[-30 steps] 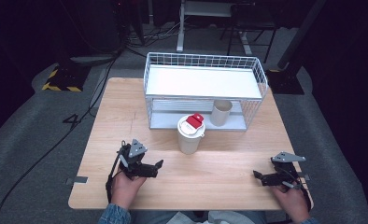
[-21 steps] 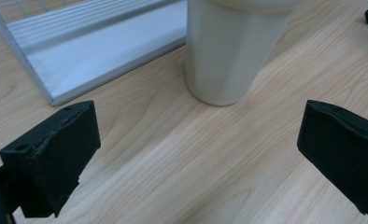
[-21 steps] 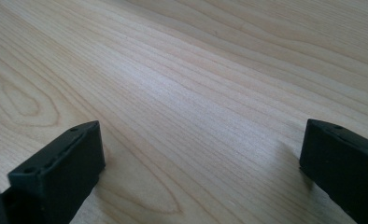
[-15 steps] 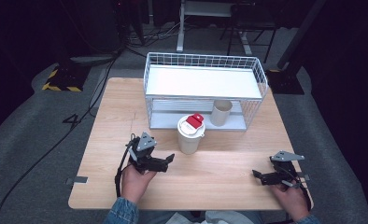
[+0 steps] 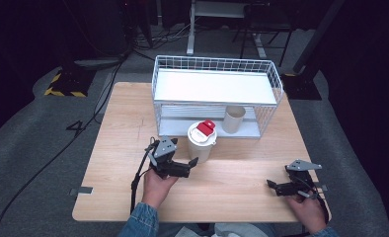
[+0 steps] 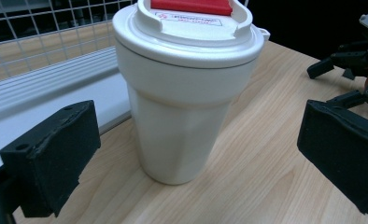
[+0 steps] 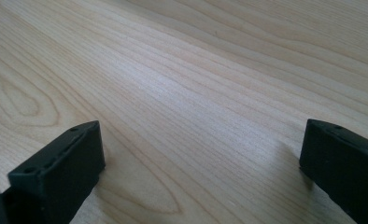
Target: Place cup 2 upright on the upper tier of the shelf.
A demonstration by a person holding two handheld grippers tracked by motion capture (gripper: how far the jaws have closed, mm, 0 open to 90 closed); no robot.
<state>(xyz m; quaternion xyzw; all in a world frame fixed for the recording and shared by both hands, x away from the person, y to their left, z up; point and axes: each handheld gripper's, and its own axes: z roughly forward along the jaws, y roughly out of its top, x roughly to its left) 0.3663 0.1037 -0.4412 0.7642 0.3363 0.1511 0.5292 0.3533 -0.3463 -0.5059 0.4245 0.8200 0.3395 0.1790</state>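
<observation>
The left gripper [image 5: 191,163] sits with its jaws spread wide, released and empty, just at the 8 o'clock side of the white lidded cup [image 5: 201,141]. That cup stands upright on the wooden table [image 5: 118,123], directly in front of the white wire rack [image 5: 214,89], its red flip tab [image 5: 206,127] on top. In the left gripper view the cup [image 6: 184,88] is framed between the two black jaws, with clear air on either side.

The step in hand looks like a side grasp of the cup. To do it well, the jaws should advance level until the cup's body sits fully between the pads, closing below the lid rim on the tapered wall, low enough not to tip it toward the rack at 12 o'clock. A gentle squeeze suits a thin-walled cup.

The right gripper [image 5: 277,186] rests near the table's 5 o'clock corner, jaws parted over bare wood, holding nothing.

Compared with a second ago, the left gripper has travelled from about 7 o'clock of the cup, well apart, to just beside it; the right gripper and the paper tube [image 5: 234,118] in the rack have not shifted.
</observation>
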